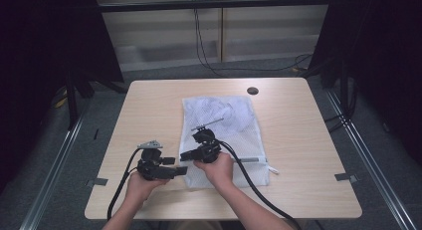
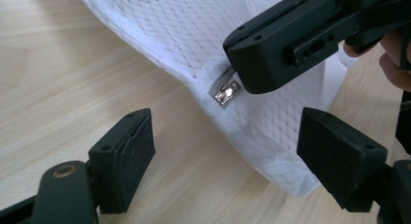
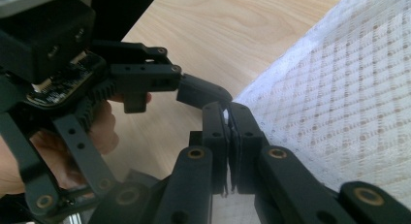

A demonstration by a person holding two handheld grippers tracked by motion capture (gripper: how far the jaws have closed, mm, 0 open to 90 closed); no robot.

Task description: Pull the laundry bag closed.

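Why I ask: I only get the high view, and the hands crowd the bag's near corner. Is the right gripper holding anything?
Observer: Yes. In the right gripper view, the right gripper has its jaws shut on a white bit of the mesh bag at its edge.
Operator: Is the zipper pull near it?
Observer: The left gripper view shows the metal zipper pull right beside that gripper's tip.
Operator: And the left gripper?
Observer: The left gripper is open, its jaws spread wide to either side of the bag's corner.
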